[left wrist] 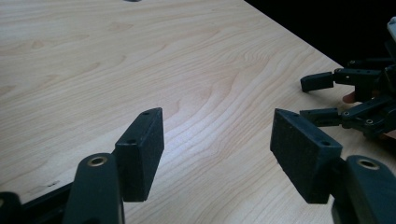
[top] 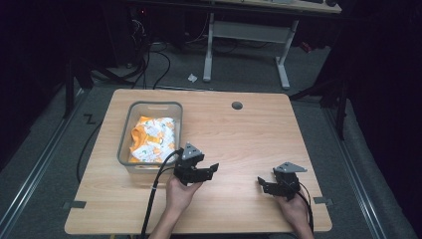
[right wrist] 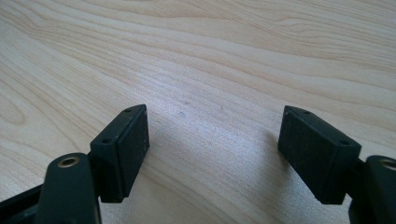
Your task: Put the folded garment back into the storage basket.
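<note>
- High view: the left hand (top: 180, 193) comes in from the bottom edge and holds the left gripper (top: 211, 169) low over the wooden table (top: 249, 134), just beside the near right corner of a grey plastic bin (top: 151, 135); its tips point to the right and its black cable (top: 152, 196) trails back to the near edge
- The right hand (top: 293, 209) holds the right gripper (top: 263, 184) near the table's front right part, tips pointing left toward the other gripper, the two well apart
- The bin stands on the left half of the table and holds a crumpled orange and white cloth (top: 152, 139) with a small print
- A round dark hole (top: 237, 105) sits in the tabletop near the far edge
- Left gripper view: the left gripper (left wrist: 217, 147) has its jaws wide apart with bare wood between them; the right gripper (left wrist: 322, 95) shows at the right edge, jaws apart
- Right gripper view: the right gripper (right wrist: 212, 149) has its jaws spread wide over bare wood grain, holding nothing
</note>
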`<action>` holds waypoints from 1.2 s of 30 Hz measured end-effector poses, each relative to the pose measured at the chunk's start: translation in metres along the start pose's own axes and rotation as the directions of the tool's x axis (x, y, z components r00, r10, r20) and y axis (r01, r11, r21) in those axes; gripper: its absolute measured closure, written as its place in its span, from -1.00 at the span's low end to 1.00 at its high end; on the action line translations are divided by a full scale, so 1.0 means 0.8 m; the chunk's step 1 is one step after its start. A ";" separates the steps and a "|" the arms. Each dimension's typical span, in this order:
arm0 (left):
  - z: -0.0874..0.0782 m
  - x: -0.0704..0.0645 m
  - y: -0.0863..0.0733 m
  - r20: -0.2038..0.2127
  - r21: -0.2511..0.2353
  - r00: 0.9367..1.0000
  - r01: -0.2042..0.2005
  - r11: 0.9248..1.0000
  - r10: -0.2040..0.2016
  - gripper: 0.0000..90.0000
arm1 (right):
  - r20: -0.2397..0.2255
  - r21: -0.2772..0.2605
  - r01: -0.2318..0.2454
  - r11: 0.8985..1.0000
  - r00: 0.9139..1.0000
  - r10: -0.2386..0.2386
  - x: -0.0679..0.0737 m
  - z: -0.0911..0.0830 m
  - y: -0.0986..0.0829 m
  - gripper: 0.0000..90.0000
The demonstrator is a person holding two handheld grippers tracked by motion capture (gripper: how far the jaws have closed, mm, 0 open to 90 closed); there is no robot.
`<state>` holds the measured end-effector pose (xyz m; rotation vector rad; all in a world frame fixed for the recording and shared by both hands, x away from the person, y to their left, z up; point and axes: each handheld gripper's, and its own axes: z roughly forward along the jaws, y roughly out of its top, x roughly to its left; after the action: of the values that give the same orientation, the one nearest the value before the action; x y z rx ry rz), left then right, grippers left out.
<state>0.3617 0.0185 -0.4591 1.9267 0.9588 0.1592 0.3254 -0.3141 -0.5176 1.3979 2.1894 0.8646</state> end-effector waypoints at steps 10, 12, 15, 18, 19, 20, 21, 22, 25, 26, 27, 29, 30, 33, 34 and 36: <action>0.017 -0.005 -0.013 -0.023 0.041 1.000 -0.016 0.999 0.017 -0.22 | 0.000 0.000 0.000 1.000 1.000 0.000 0.000 0.000 0.000 -0.45; 0.019 -0.007 -0.015 -0.019 0.044 1.000 -0.014 0.999 0.015 -0.22 | 0.000 0.000 0.000 1.000 1.000 0.000 0.000 0.000 0.000 -0.45; 0.022 -0.007 -0.020 -0.023 0.047 1.000 -0.010 0.999 0.011 -0.22 | 0.000 0.000 0.000 1.000 1.000 0.000 0.000 0.000 0.000 -0.45; 0.026 -0.007 -0.025 -0.023 0.054 1.000 0.001 0.999 0.000 -0.22 | 0.000 0.000 -0.001 1.000 1.000 0.001 0.000 0.000 0.000 -0.45; 0.027 -0.007 -0.026 -0.024 0.056 1.000 0.002 0.998 -0.001 -0.22 | 0.000 0.000 0.000 1.000 1.000 0.000 0.000 0.000 0.000 -0.45; 0.028 -0.007 -0.028 -0.025 0.058 1.000 0.005 0.998 -0.004 -0.22 | 0.000 0.000 -0.001 1.000 1.000 0.001 0.000 0.000 0.000 -0.45; 0.028 -0.007 -0.028 -0.025 0.061 1.000 0.004 0.998 -0.002 -0.22 | 0.000 0.000 0.000 1.000 1.000 0.000 0.000 0.000 0.000 -0.45; 0.029 -0.007 -0.029 -0.029 0.064 1.000 0.002 0.998 0.000 -0.22 | 0.000 0.000 0.000 1.000 1.000 0.000 0.000 0.000 0.000 -0.45; 0.031 -0.008 -0.032 -0.035 0.067 0.999 0.007 0.998 -0.005 -0.22 | 0.000 0.000 0.000 1.000 1.000 0.000 0.000 0.000 0.000 -0.45; 0.032 -0.008 -0.033 -0.036 0.071 0.999 0.005 0.997 -0.003 -0.22 | 0.000 0.000 0.000 1.000 1.000 0.000 0.000 0.000 0.000 -0.45; 0.033 -0.008 -0.035 -0.039 0.073 0.999 0.010 0.997 -0.007 -0.22 | 0.000 0.000 0.000 1.000 1.000 0.000 0.000 0.000 0.000 -0.45; 0.034 -0.008 -0.037 -0.039 0.076 0.999 0.015 0.997 -0.012 -0.22 | 0.000 0.000 0.000 1.000 1.000 0.000 0.000 0.000 0.000 -0.45; 0.035 -0.008 -0.039 -0.042 0.073 0.999 0.017 0.997 -0.014 -0.22 | 0.000 -0.001 0.000 1.000 1.000 0.000 0.000 0.000 0.000 -0.45; 0.035 -0.010 -0.044 -0.057 0.068 0.998 0.013 0.998 -0.009 -0.22 | 0.000 0.000 0.000 1.000 1.000 0.000 0.000 0.000 0.000 -0.45; 0.036 -0.011 -0.045 -0.062 0.073 0.998 0.008 0.997 -0.003 -0.22 | 0.000 -0.001 0.000 1.000 1.000 0.000 0.000 0.000 0.000 -0.45; 0.038 -0.012 -0.049 -0.069 0.078 0.998 0.007 0.997 -0.002 -0.22 | 0.000 -0.001 0.000 1.000 1.000 0.000 0.000 0.000 0.000 -0.45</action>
<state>0.3478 0.0009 -0.5040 2.0016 1.0279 0.1889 0.3255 -0.3141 -0.5176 1.3978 2.1889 0.8651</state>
